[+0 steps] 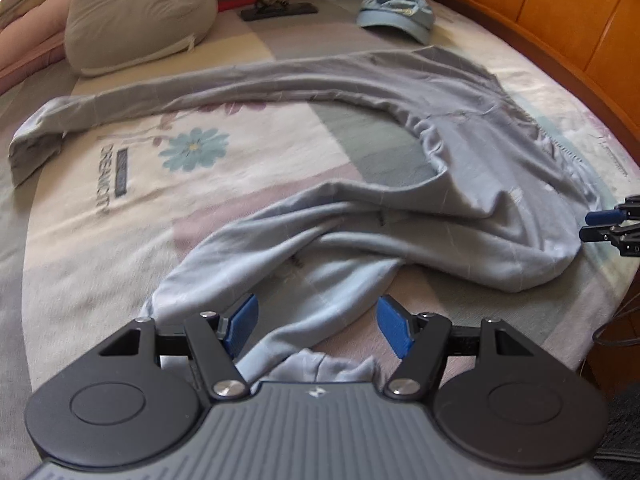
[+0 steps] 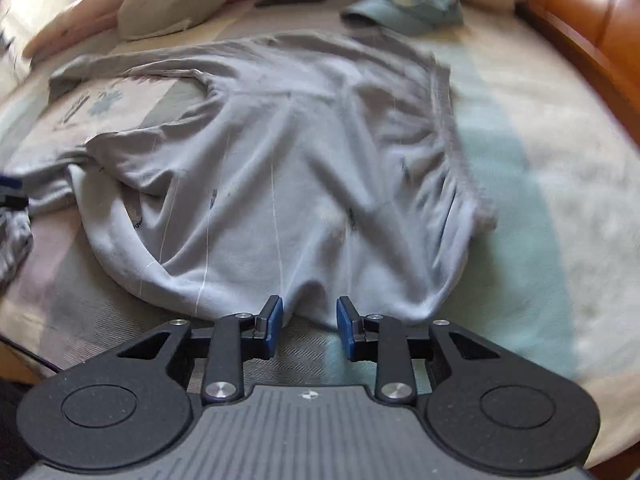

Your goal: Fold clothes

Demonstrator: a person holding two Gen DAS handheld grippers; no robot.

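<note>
Closest to the lens is the left gripper (image 1: 316,326), jaws spread wide with a sleeve (image 1: 320,280) of the light blue shirt (image 2: 280,168) running right between the pads, not pinched. That sleeve runs away from the gripper and up to the right into the shirt's body. The right gripper (image 2: 308,326) is also open, sitting just at the near hem, with the shirt's long axis stretching straight away from it toward the pillow (image 1: 140,12). So the left one is nearer the sleeve and the right one nearer the hem. The other sleeve (image 1: 160,92) lies stretched out far to the left. The shirt is spread out rumpled, not folded, on a flowery bedspread (image 1: 120,184), with a blue cap (image 1: 396,12) at the far end and an orange padded bed frame (image 1: 560,12) curving round the right side.
</note>
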